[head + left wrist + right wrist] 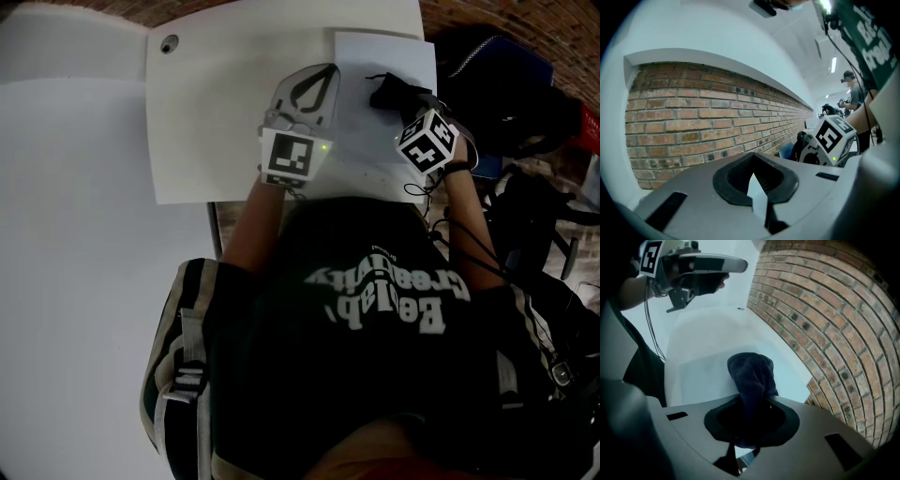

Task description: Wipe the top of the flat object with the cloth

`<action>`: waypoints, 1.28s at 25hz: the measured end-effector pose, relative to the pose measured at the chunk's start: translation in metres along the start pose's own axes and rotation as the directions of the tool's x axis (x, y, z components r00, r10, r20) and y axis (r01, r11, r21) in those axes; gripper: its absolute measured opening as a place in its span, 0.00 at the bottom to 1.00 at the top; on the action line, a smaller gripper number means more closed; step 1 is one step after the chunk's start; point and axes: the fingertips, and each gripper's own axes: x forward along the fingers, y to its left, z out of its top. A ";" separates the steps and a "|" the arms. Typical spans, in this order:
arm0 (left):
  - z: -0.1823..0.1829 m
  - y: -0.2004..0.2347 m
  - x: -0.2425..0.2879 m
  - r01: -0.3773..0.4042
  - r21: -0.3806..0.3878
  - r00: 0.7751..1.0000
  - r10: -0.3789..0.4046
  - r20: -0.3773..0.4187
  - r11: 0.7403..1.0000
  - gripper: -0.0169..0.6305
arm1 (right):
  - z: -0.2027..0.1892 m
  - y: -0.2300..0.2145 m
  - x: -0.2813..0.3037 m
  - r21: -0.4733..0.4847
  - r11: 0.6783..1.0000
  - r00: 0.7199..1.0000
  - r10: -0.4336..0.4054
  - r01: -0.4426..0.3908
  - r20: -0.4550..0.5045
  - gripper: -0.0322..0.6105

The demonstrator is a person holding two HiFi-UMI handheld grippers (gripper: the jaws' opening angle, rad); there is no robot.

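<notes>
**One cloth, one flat sheet, two grippers over the white bench**

There are two grippers in play, one in each of the person's hands, and each carries one marker cube. There is also one dark cloth, one flat white sheet and one white bench.

The flat sheet [384, 56] lies on the bench [216, 122] at its right end, close to the brick wall [825, 324]. A single round hole [169, 43] shows in the bench top near its far left corner.

The right gripper [405, 105] has its jaws pinched on the cloth [752, 373]. One end of the cloth is drawn back between the jaws. The rest is bunched in a dark lump just ahead of them, resting on the flat sheet towards its far side.

The left gripper [323, 80] is beside it, over the bench at the sheet's left edge. Seen from the right gripper view, it is held up clear of the surface. Its jaws are pressed together at the tips, and I can make out nothing gripped between them. They point towards the brick wall.

Further back in the room, in the left gripper view, one other person [855, 91] stands in the distance.
</notes>
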 end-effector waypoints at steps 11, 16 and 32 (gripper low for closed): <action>-0.010 0.010 -0.024 0.002 -0.021 1.000 -0.002 0.008 1.000 0.02 | 0.055 0.108 0.035 -0.215 0.968 0.991 0.133 -0.133 -0.018 0.14; -0.014 0.008 -0.028 -0.007 -0.016 1.000 0.007 -0.005 1.000 0.02 | 0.042 0.099 0.031 -0.191 0.974 0.992 0.120 -0.124 -0.033 0.14; -0.005 -0.059 -0.037 -0.026 0.035 0.998 0.028 -0.056 0.999 0.02 | -0.103 0.023 0.000 0.033 0.999 0.993 0.040 -0.037 -0.115 0.14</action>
